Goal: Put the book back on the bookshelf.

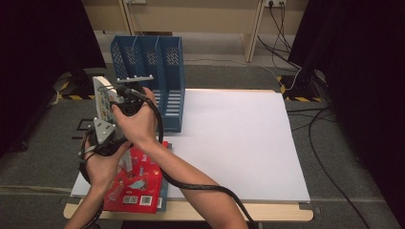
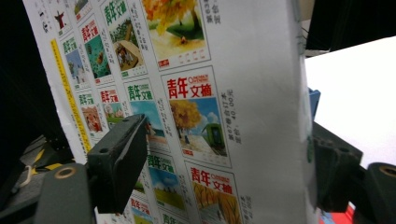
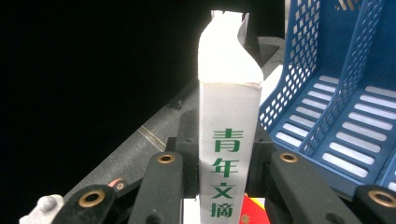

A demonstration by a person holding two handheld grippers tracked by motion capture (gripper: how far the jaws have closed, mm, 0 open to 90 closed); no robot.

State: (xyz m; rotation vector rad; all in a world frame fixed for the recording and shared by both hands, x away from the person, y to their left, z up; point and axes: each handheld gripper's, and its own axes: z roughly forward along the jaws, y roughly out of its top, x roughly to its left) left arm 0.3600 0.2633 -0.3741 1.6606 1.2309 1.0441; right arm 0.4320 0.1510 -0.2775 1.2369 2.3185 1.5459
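1. The thick white book (image 1: 101,98) stands upright in the air over the near-left part of the table, just left of the blue file rack (image 1: 160,78); its spine (image 3: 227,154) with green lettering faces the right gripper's camera
2. It looks like a bound volume of magazines, so I'd judge it fairly heavy and stiff along the spine, while the glossy cover (image 2: 196,107) may be slippery and the top corner of the spine already looks creased
3. The best hold seems to be across the thickness close to the spine, low down, where the block won't flex
4. The right gripper (image 3: 224,186) is clamped on the book across the spine, one jaw on each side
5. The left gripper (image 2: 219,168) straddles the printed cover; whether its pads press on it I cannot tell
6. A red book (image 1: 136,183) lies flat at the near-left edge of the white table (image 1: 239,143), under the hands
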